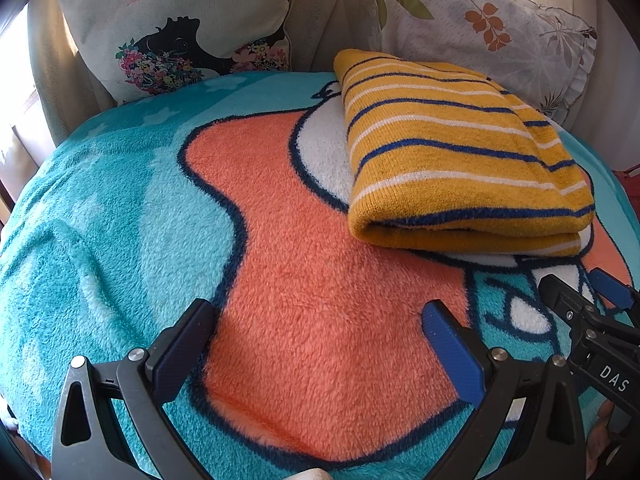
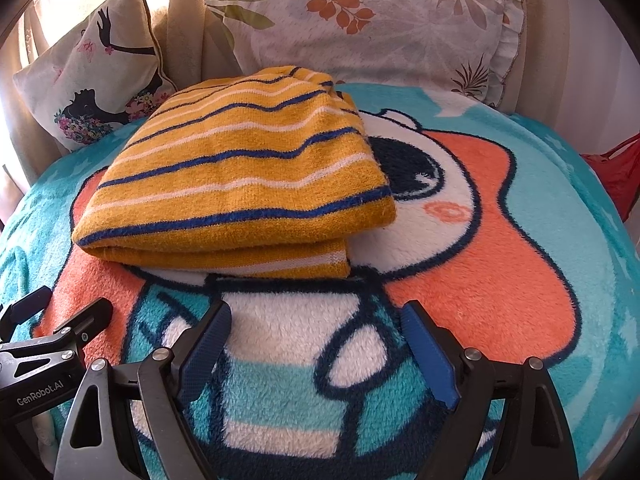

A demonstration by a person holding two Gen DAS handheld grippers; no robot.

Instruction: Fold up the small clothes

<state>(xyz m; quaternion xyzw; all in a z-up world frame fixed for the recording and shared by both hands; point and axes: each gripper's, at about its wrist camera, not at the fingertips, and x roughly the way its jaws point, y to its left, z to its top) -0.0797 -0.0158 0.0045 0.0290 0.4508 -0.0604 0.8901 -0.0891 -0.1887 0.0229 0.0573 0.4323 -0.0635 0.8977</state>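
Note:
A yellow knit garment [image 1: 460,152] with blue and white stripes lies folded in a compact stack on the fleece blanket [image 1: 120,200]. It also shows in the right wrist view [image 2: 240,176]. My left gripper [image 1: 320,312] is open and empty, hovering over the orange patch to the left of and nearer than the garment. My right gripper [image 2: 316,312] is open and empty, just in front of the garment's near folded edge. The right gripper also shows at the right edge of the left wrist view [image 1: 584,288]. The left gripper shows at the left edge of the right wrist view [image 2: 56,312].
The blanket [image 2: 520,240] is teal and orange with a cartoon print. A floral cushion with a black figure [image 1: 180,28] and a leaf-print pillow [image 2: 380,28] lean behind it. Something red [image 2: 616,176] lies at the right edge.

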